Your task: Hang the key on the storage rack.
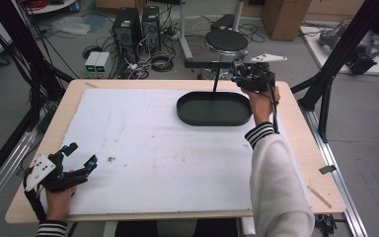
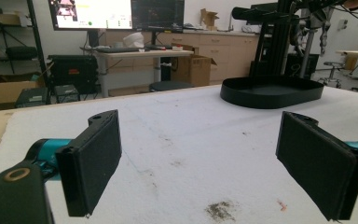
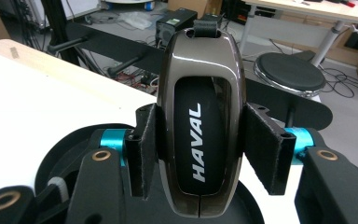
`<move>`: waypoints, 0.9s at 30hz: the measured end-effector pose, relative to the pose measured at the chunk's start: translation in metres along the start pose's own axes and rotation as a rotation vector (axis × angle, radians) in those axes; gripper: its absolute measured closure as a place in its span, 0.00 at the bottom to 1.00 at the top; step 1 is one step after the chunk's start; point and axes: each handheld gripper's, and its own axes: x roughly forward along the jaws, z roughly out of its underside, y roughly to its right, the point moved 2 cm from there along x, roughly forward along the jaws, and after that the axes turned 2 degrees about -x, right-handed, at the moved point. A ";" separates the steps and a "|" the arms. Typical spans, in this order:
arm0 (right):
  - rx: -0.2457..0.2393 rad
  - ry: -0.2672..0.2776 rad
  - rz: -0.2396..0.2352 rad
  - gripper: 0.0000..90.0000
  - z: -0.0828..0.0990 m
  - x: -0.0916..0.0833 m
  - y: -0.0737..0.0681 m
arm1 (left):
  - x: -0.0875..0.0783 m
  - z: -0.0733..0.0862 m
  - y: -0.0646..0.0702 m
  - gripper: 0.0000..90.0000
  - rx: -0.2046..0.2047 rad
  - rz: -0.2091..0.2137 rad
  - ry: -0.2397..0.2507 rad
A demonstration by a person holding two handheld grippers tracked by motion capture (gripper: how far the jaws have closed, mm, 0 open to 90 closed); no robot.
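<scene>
High view: overhead from the person's side, looking forward and down over the whole table. Left gripper view: low, near the surface, facing the far black tray. Right gripper view: close above that tray, shared by all three.

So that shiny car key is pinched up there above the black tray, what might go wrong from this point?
1. The car key is glossy and rounded, and the right hand-held gripper pinches only its sides, so it might slip out.
2. It hangs near the far rim of the black tray, close to the table edge; a drop there could bounce off onto the floor.
3. The black rack stands close by; the key might knock against it.
</scene>
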 end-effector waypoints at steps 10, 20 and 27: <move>0.019 -0.023 0.013 0.53 0.003 0.004 0.001 | 0.000 0.000 0.000 0.16 0.003 0.001 0.001; 0.040 -0.062 0.006 0.53 0.018 0.004 0.005 | 0.000 0.000 0.000 0.16 0.005 0.000 0.001; 0.034 -0.074 0.001 0.53 0.025 0.005 0.005 | 0.000 0.000 0.001 0.16 0.007 0.000 0.001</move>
